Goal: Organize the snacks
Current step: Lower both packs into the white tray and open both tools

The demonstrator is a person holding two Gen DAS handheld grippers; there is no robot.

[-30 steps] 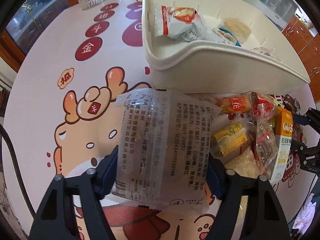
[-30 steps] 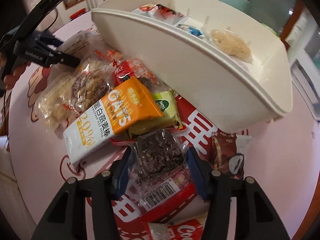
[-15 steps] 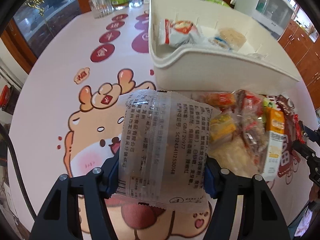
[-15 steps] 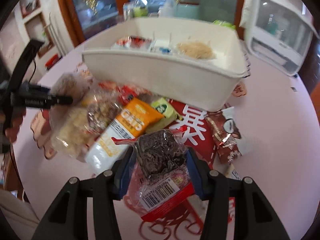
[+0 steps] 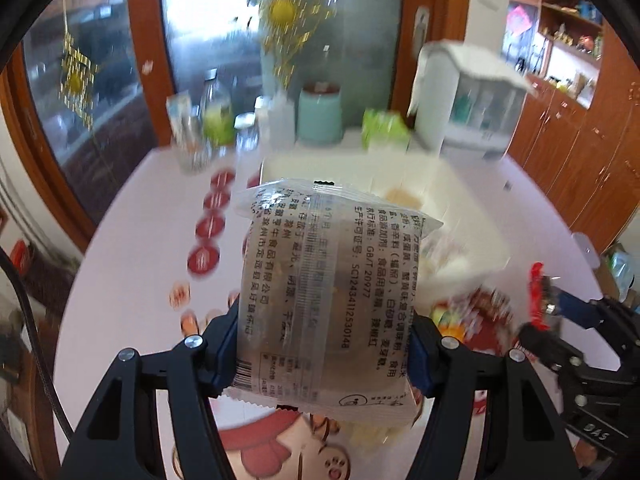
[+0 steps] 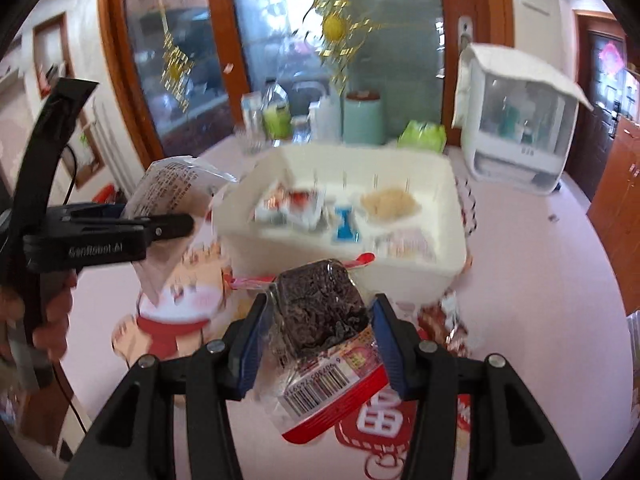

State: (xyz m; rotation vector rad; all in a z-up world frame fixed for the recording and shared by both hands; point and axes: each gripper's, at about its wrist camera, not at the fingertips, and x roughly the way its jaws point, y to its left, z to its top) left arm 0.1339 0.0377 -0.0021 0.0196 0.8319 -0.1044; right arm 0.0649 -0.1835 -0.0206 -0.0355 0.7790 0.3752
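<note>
Left gripper (image 5: pixel 324 354) at bottom centre of the left wrist view, both blue pads clamped on the sides of a clear printed snack packet (image 5: pixel 326 292), packet held upright and lifted off the table, black text on its back facing the camera, serrated lower edge hanging below the pads. Right gripper (image 6: pixel 316 346) at bottom centre of the right wrist view, jaws closed on a dark chocolate-looking snack in clear wrap with red base (image 6: pixel 320 328), barcode label at the lower end, also held up above the table. In the right wrist view the left gripper (image 6: pixel 172 226) shows at left middle with the clear packet (image 6: pixel 172 188) pinched in it, person's hand (image 6: pixel 52 320) on its handle at the left edge. In the left wrist view the right gripper (image 5: pixel 576 344) sits at lower right with a red wrapper edge sticking up. White divided bin (image 6: pixel 420 272) in frame centre beyond the dark snack, holding red-and-white packets (image 6: pixel 288 206), a blue-marked packet (image 6: pixel 345 228) and a pale crumbly snack (image 6: pixel 390 202) in its compartments. Loose snacks (image 5: pixel 472 308) blurred on the pink printed tablecloth (image 6: pixel 520 272) in front of the bin. Teal canister (image 6: pixel 363 118), bottles (image 6: pixel 276 114), green pack (image 6: pixel 424 134) and white lidded appliance (image 6: pixel 520 120) along the upper part of the frame; much motion blur in both views
</note>
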